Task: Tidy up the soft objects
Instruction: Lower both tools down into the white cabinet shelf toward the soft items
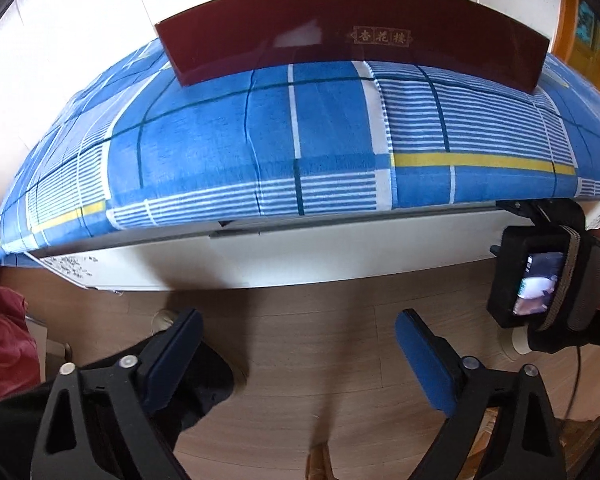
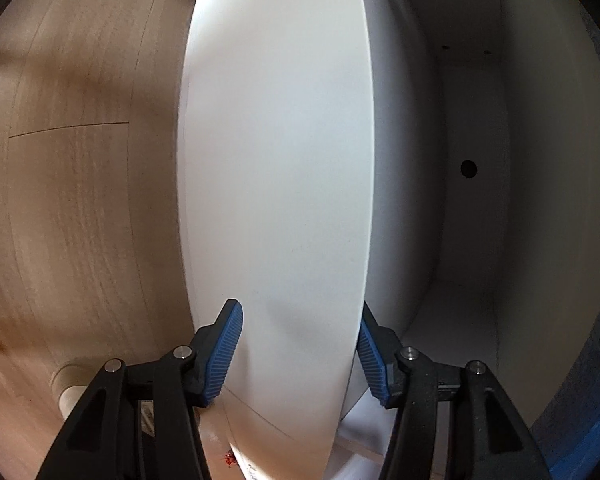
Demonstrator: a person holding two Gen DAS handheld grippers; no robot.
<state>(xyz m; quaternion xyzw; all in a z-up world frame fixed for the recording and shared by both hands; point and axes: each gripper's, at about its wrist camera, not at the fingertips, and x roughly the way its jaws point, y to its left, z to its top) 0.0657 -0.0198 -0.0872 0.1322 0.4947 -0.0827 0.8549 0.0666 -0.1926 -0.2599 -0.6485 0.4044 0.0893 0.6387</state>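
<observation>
Left wrist view: your left gripper [image 1: 298, 354] hangs wide apart over the wooden floor [image 1: 320, 360], below the blue plaid cloth [image 1: 260, 152] covering the white cabinet [image 1: 300, 252]. Your right gripper [image 2: 300, 354] straddles the cabinet door [image 2: 276, 160]; whether its pads press it, you cannot tell.

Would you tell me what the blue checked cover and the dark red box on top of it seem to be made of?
Blue checked cover: woven cloth, probably cotton, matte with soft creases. Dark red box: glossy, lacquered or coated board judging by reflections; unclear which.
</observation>
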